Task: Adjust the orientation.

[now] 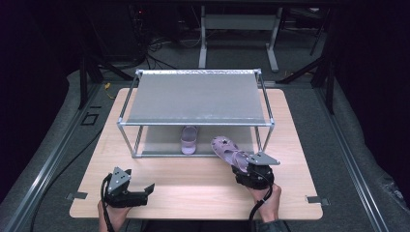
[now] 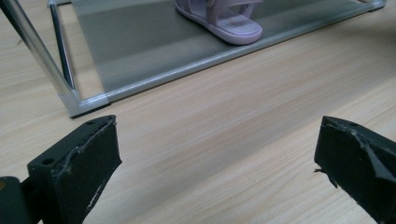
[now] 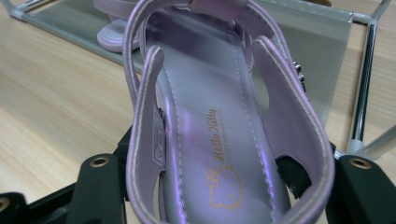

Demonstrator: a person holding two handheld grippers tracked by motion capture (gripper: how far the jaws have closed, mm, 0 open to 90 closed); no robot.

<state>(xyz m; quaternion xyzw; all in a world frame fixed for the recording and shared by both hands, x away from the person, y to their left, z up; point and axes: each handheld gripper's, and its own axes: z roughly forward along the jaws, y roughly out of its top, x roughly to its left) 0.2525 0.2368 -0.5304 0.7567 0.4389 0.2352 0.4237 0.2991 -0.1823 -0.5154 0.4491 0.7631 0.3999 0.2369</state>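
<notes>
The held sandal (image 3: 219, 135) is pale purple with a shiny insole, white stitching and a gold "Hello Kitty" print at the heel. The right claw (image 1: 244, 166) pinches it at the heel, near the right front of the rack (image 1: 196, 96). Its long axis runs from the claw toward the far left, the toe pointing at the rack. A second sandal (image 1: 189, 139) lies on the rack's grey lower shelf, toe toward the far side. The rack has thin metal tubes and flat grey shelves. The left claw (image 1: 145, 189) is spread wide over the wooden table (image 1: 193, 188), holding nothing.
</notes>
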